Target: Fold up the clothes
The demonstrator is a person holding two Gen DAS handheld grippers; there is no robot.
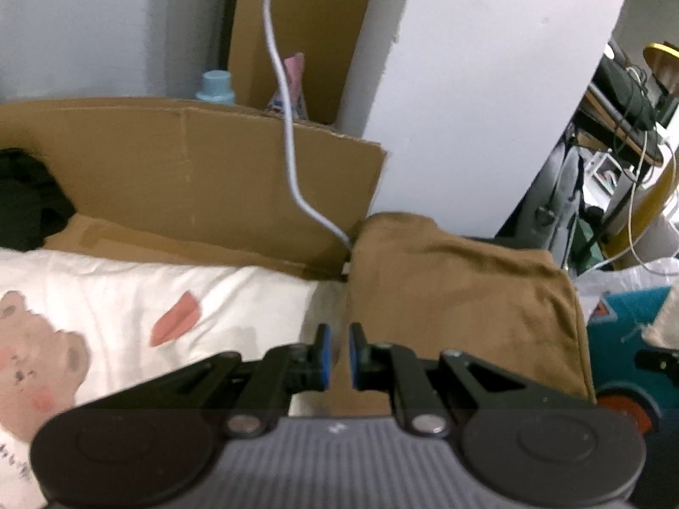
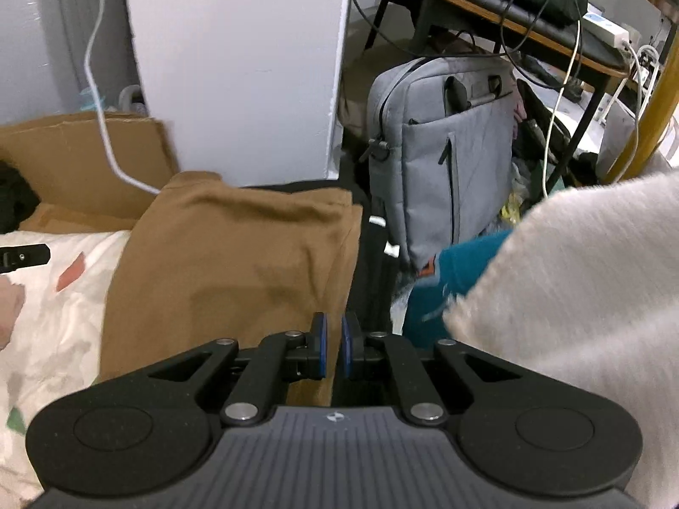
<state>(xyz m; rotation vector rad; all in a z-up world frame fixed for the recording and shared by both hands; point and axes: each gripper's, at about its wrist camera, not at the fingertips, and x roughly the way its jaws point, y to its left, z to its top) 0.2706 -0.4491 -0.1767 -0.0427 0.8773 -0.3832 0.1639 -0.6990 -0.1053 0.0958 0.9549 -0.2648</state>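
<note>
Two grippers, both empty: left gripper [image 1: 338,356] and right gripper [image 2: 331,350] with blue pads nearly together, a narrow gap only, no cloth between. Folded tan garment [image 1: 458,297] lying squared on the bear-print bedsheet [image 1: 127,305], beside the cardboard box [image 1: 191,169], white cable [image 1: 288,127] dropping to its far corner. Judged as the end of one fold: piece released, tools lifted clear above its near edge. Next move probably calls for a fresh garment, perhaps the cream fleece [image 2: 573,318] at the right, or for shifting the tan stack aside. Both pointed steeply down and forward, left above the garment's left edge, right over its right edge, near the grey laptop bag [image 2: 445,148].
</note>
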